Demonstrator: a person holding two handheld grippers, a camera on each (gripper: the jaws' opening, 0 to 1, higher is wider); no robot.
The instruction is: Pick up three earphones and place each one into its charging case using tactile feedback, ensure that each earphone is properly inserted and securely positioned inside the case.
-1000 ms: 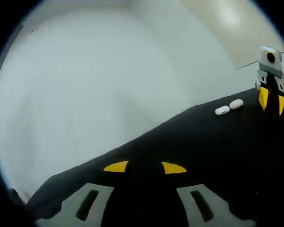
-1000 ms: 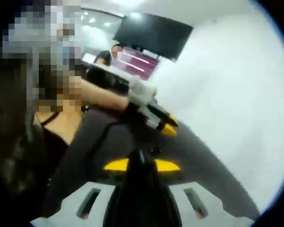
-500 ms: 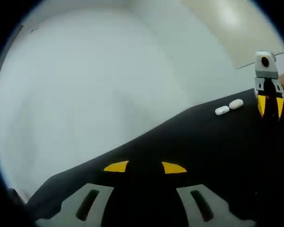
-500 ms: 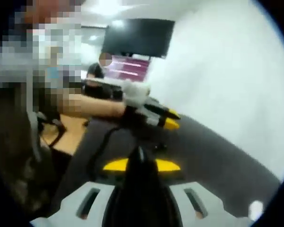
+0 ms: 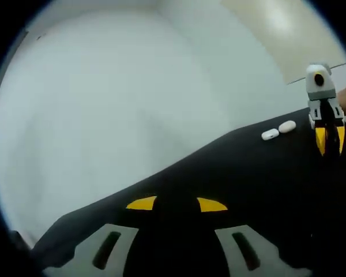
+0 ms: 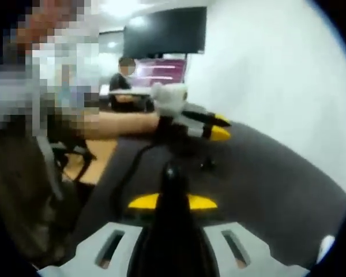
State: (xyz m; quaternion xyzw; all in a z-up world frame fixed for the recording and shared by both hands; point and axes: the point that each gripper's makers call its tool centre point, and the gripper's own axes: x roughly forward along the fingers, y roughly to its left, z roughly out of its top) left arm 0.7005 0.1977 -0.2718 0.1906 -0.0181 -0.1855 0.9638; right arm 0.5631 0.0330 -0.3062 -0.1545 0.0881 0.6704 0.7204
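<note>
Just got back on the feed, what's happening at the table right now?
A person is working two handheld grippers over a black table. The right gripper is shut on a dark object that stands up between its jaws; what it is cannot be told. The left gripper is open and holds nothing, low over the table. Two small white cases lie side by side near the far edge, with the right gripper close beside them.

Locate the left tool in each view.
Left gripper view: left tool at bottom centre, its yellow-tipped jaws rising over the table.
Right gripper view: left tool at upper centre, yellow tips pointing right.
Shared landmark: the black table.
</note>
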